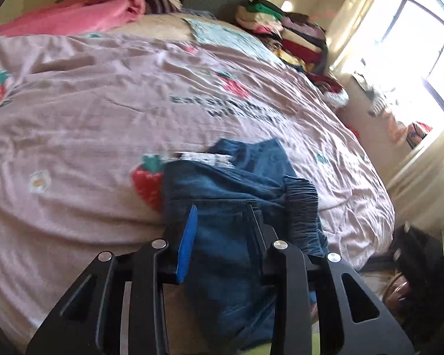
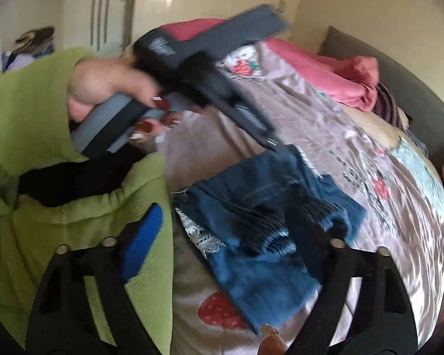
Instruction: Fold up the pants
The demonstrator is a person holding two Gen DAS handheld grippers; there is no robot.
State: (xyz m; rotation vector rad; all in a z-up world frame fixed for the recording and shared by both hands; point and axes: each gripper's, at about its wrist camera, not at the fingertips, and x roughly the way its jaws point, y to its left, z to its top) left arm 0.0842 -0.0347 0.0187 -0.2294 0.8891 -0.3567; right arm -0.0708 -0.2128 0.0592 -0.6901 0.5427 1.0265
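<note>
the left tool hangs over the near edge of the bed with its jaws spread and denim between them, not clamped. the pants lie in a rumpled, partly folded heap on the strawberry-print sheet, elastic waistband bunched up (one frayed hem pokes toward the camera). the right tool hovers wide open just above them. a bite into one layer only could likely drag the stack askew and undo the fold.
</note>
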